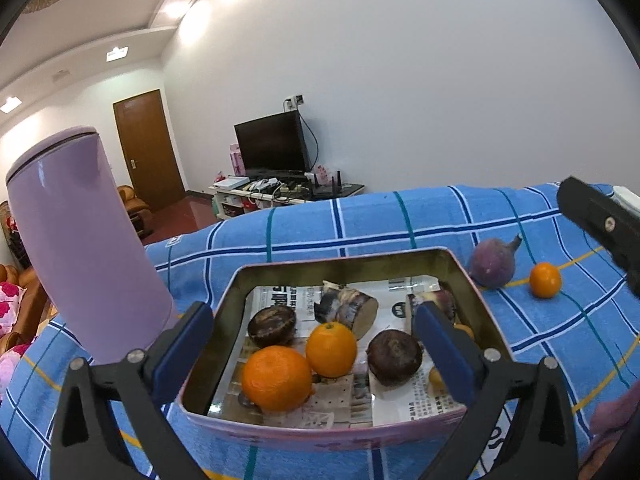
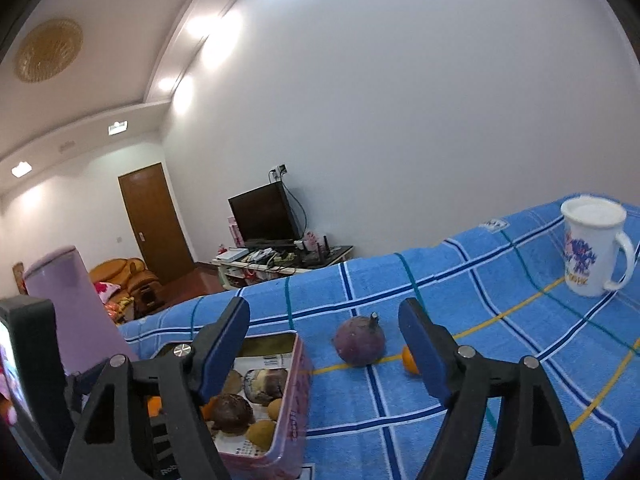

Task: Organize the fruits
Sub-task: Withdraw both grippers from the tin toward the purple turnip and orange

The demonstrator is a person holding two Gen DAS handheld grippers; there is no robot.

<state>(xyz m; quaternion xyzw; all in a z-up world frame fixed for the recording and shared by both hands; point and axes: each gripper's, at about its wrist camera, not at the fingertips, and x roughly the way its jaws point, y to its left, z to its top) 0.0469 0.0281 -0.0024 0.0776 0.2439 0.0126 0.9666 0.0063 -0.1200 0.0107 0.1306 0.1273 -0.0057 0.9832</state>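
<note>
A pink tin (image 1: pixel 474 280) lined with newspaper stands on the blue checked cloth. It holds two oranges (image 1: pixel 276 378), two dark brown round fruits (image 1: pixel 394 356) and a cut brown chunk (image 1: pixel 352 308). My left gripper (image 1: pixel 314 316) hangs open over the tin, its blue pads wide apart and touching nothing. To the right of the tin, a purple fruit (image 1: pixel 492 264) and a small orange (image 1: pixel 545 279) lie on the cloth. My right gripper (image 2: pixel 324 312) is open and points at the purple fruit (image 2: pixel 359 340), which lies beyond its fingertips; the small orange (image 2: pixel 409 358) shows partly behind the right finger.
A tall lilac tumbler (image 1: pixel 80 240) stands close to the tin's left side. A white printed mug (image 2: pixel 592 248) sits at the far right of the cloth. The cloth's far edge drops off toward a room with a television and a door.
</note>
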